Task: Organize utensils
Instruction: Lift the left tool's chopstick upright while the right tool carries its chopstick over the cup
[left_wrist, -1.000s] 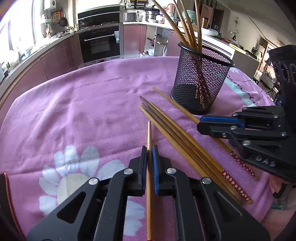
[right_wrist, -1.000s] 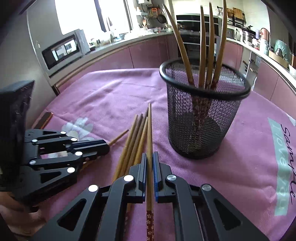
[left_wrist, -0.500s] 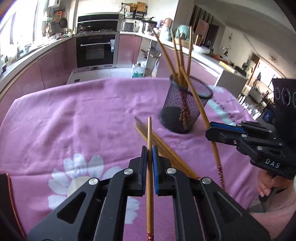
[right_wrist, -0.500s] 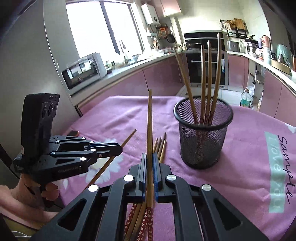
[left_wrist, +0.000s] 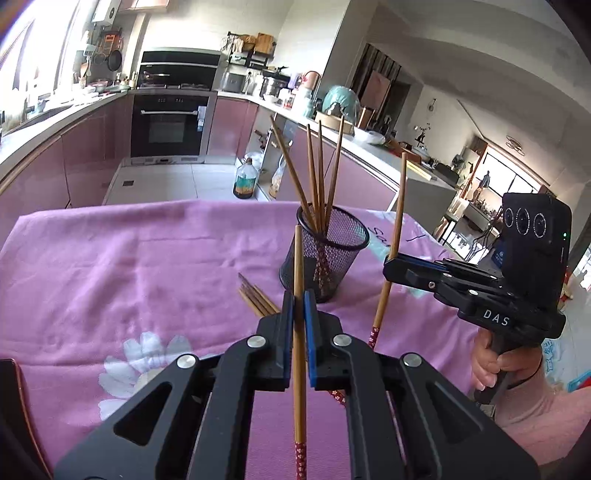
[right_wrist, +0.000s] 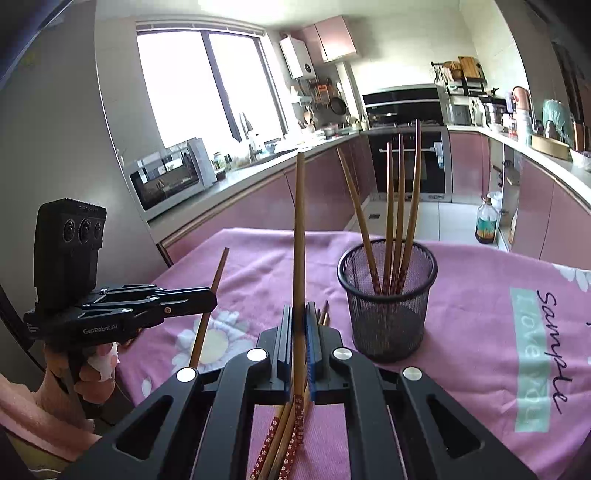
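A black mesh cup (left_wrist: 325, 254) (right_wrist: 388, 299) stands on the pink tablecloth (left_wrist: 129, 266) with several wooden chopsticks upright in it. My left gripper (left_wrist: 299, 299) is shut on a wooden chopstick (left_wrist: 298, 258) and holds it tilted up above the cloth; it also shows in the right wrist view (right_wrist: 214, 291). My right gripper (right_wrist: 299, 314) is shut on another chopstick (right_wrist: 300, 229), nearly upright, also seen in the left wrist view (left_wrist: 393, 240). Several loose chopsticks (left_wrist: 255, 299) (right_wrist: 284, 435) lie on the cloth in front of the cup.
The table edge runs across the far side, with kitchen floor and an oil bottle (left_wrist: 244, 181) beyond. Pink cabinets, an oven (left_wrist: 173, 122) and a microwave (right_wrist: 166, 177) line the room. A dark object (left_wrist: 11, 398) lies at the near left edge.
Both grippers have lifted their chopsticks off the table and risen well above it. Both chopsticks have tipped from lying flat towards upright.
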